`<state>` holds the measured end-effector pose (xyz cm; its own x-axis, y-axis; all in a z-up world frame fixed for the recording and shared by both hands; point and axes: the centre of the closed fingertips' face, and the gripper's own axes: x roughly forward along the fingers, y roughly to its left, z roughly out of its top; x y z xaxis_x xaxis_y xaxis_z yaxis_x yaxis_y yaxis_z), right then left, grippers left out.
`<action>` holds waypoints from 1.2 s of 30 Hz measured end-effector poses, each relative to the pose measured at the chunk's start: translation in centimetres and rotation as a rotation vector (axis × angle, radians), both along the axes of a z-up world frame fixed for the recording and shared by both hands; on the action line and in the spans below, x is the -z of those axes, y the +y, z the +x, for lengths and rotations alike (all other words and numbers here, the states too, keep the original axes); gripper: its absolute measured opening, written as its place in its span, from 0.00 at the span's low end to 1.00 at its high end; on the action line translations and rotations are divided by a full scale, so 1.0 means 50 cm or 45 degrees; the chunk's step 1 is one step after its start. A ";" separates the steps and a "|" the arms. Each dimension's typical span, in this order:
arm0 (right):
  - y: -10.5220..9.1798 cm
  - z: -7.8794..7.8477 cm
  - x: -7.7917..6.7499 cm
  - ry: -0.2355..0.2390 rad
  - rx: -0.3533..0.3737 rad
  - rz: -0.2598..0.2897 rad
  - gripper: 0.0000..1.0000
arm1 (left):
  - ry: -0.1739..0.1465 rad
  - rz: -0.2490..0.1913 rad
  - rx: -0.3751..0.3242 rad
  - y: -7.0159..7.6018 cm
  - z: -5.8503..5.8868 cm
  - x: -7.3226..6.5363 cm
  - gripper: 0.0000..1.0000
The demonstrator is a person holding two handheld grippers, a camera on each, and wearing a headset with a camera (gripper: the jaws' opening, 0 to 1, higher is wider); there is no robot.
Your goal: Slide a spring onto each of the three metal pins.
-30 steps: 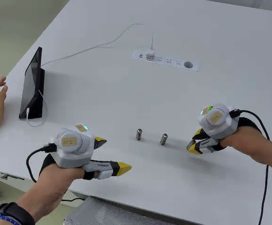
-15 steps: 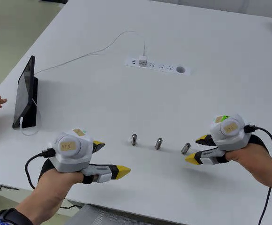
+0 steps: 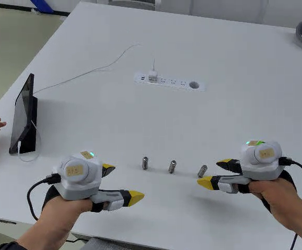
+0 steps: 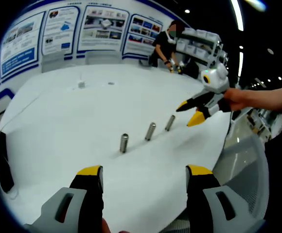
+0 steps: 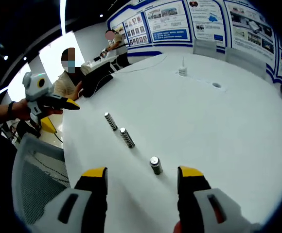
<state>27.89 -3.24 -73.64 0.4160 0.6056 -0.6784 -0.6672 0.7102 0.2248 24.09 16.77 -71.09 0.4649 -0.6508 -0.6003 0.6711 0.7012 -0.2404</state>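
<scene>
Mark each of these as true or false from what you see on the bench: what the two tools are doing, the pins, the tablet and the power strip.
1. The right tool grips the nearest pin. False: its jaws are open and empty, and that pin stands free beside it.
2. The left tool is open and holds nothing. True.
3. Three pins stand in one row on the table. True.
4. The tablet lies flat on the table. False: it stands propped up on its edge.
5. A plug sits in the power strip. True.
</scene>
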 end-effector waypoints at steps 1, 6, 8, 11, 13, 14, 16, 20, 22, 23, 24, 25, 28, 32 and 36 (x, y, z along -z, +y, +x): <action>0.003 -0.005 -0.004 0.000 0.004 0.017 0.61 | -0.002 0.001 -0.003 0.001 0.001 -0.001 0.71; 0.006 -0.021 -0.011 -0.020 0.016 0.027 0.65 | -0.005 0.001 -0.009 0.002 0.001 -0.003 0.71; 0.007 -0.026 -0.011 -0.022 0.027 0.036 0.67 | -0.005 0.000 -0.011 0.002 0.001 -0.002 0.71; 0.008 -0.036 -0.013 -0.029 0.043 0.043 0.69 | -0.006 -0.001 -0.009 0.001 0.000 -0.001 0.71; 0.010 -0.044 -0.014 -0.030 0.047 0.053 0.71 | -0.007 0.001 -0.005 0.000 0.000 -0.002 0.71; 0.011 -0.047 -0.013 -0.029 0.048 0.055 0.72 | -0.007 0.002 -0.005 0.000 0.000 -0.003 0.71; 0.012 -0.055 -0.013 -0.029 0.051 0.056 0.73 | -0.010 0.003 -0.006 0.002 0.003 -0.002 0.71; 0.013 -0.069 -0.012 -0.023 0.058 0.067 0.75 | -0.014 0.005 -0.009 0.004 0.006 -0.005 0.71; 0.016 -0.078 -0.014 -0.023 0.057 0.075 0.77 | -0.015 0.005 -0.012 0.006 0.008 -0.005 0.71; 0.017 -0.081 -0.014 -0.022 0.058 0.076 0.77 | -0.014 0.005 -0.013 0.006 0.008 -0.005 0.71; 0.018 -0.085 -0.014 -0.022 0.060 0.076 0.78 | -0.014 0.003 -0.013 0.006 0.008 -0.005 0.71; 0.018 -0.089 -0.014 -0.021 0.062 0.077 0.78 | -0.013 0.002 -0.014 0.006 0.008 -0.005 0.71; 0.019 -0.097 -0.014 -0.016 0.075 0.085 0.79 | -0.012 0.002 -0.012 0.005 0.008 -0.004 0.72; 0.024 -0.109 -0.012 -0.009 0.069 0.083 0.81 | -0.008 -0.001 -0.012 0.003 0.007 -0.003 0.72; 0.024 -0.113 -0.013 -0.009 0.080 0.094 0.81 | -0.007 -0.005 -0.011 0.002 0.007 -0.003 0.72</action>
<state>22.23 -2.04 -72.98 0.4593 0.6265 -0.6297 -0.6236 0.7322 0.2737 24.43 16.85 -70.93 0.4740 -0.6490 -0.5951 0.6662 0.7062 -0.2395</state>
